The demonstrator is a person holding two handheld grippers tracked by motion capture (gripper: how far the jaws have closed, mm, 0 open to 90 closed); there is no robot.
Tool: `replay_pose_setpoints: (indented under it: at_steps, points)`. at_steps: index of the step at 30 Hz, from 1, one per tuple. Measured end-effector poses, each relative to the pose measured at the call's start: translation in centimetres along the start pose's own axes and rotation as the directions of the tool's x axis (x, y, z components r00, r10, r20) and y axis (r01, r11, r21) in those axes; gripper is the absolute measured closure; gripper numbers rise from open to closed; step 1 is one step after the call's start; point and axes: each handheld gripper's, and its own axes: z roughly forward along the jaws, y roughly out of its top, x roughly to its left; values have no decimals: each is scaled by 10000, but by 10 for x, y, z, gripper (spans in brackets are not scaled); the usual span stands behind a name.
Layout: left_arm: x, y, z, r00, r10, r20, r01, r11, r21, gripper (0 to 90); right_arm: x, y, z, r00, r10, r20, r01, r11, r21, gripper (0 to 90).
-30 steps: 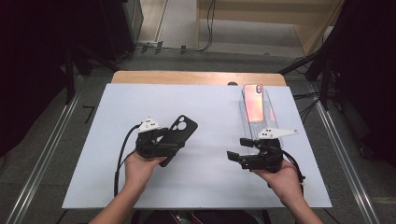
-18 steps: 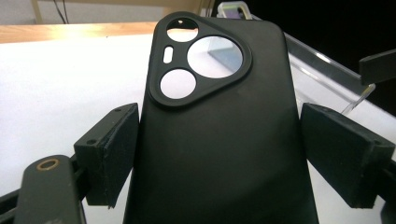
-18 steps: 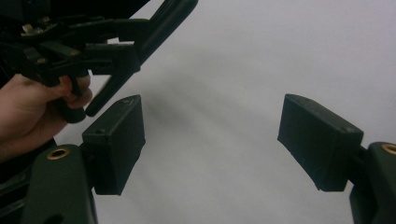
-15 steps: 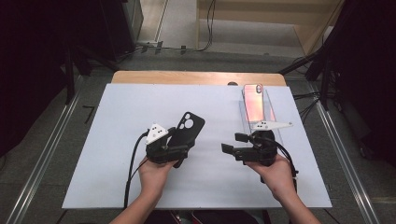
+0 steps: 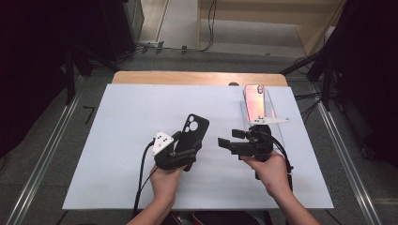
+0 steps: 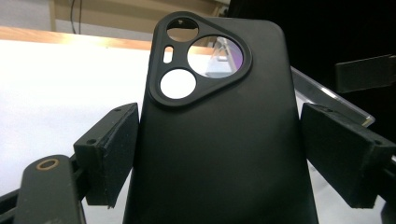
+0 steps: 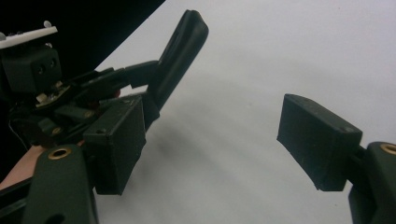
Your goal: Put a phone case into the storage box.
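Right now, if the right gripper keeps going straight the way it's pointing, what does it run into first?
Most likely the black phone case held upright in the left gripper. The right gripper, jaws open and empty, points across the white table toward it. Depth is unclear, so it might pass just beside it.

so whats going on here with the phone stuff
A person is working at a white table with a gripper in each hand. The left gripper is clamped on the sides of a black phone case, holding it tilted up off the table with its camera cutout at the top. The right gripper is open with nothing between its jaws, pointing toward the case. A phone with a pinkish sheen rests on a clear stand at the far right, untouched.
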Motion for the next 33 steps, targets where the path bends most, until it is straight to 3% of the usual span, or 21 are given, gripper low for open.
replay_pose_setpoints:
  at_steps: [7, 15, 21, 25, 30, 33]
  points:
    - [-9, -7, 6, 9975, -579, 395, 568, 9980, 267, 149, 3, 5, 9, 9995, 305, -71, -305, 9995, 27, 216]
    - [-12, -10, 9, 9966, -615, 554, 610, 9981, 113, 148, 4, 12, 19, 9977, 650, -171, -648, 9979, 82, 217]
    - [-17, -10, 8, 9979, -562, 325, 563, 9984, -29, 148, 0, 18, 31, 9918, 1213, -400, -1208, 9925, 163, 235]
    - [-19, -9, 6, 9965, -748, 380, 757, 9969, -225, 147, 0, 21, 38, 9912, 1273, -365, -1265, 9917, 243, 259]
    - [-19, -9, 6, 9960, -811, 382, 820, 9964, -226, 147, 1, 25, 44, 9867, 1563, -456, -1548, 9874, 341, 348]
    - [-21, -10, 6, 9970, -708, 300, 715, 9972, -238, 147, 1, 29, 47, 9791, 1963, -536, -1940, 9800, 443, 436]
